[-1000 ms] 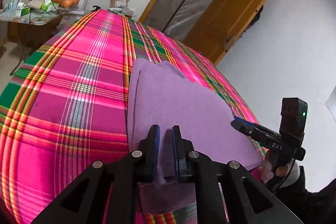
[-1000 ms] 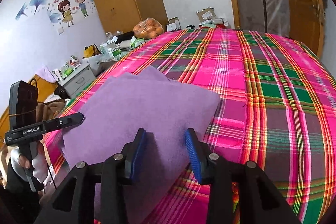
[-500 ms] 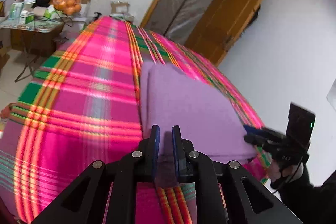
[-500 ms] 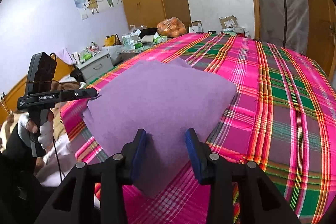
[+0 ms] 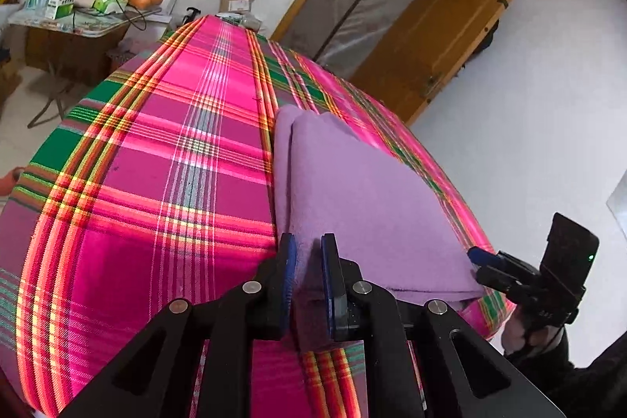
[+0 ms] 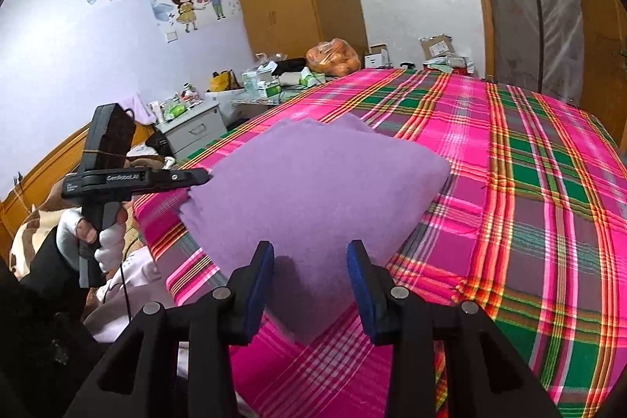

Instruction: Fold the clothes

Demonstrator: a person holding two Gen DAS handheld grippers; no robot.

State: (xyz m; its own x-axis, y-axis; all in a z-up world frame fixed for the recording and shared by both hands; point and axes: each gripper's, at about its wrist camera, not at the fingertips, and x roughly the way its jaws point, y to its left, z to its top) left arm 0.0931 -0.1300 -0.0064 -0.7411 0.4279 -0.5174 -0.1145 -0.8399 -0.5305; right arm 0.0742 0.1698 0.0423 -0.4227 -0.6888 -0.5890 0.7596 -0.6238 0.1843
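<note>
Mid-fold: purple cloth (image 6: 313, 190) lies folded on the plaid bed (image 6: 529, 222). Left gripper (image 5: 307, 281) clamps its near corner; right gripper (image 6: 309, 281) straddles the other corner, jaws apart, not pinching. Next, likely: right clamps, both carry the edge over.

A big bed (image 6: 529, 190) fills the room. Its cover (image 5: 156, 183) is bright pink, with green, yellow and white stripes that cross. One soft purple cloth (image 6: 313, 190) lies flat on the bed, folded in layers. In the right wrist view it sits near the bed's edge at 9 o'clock. From 12 to 3 o'clock only the striped cover shows.
</note>
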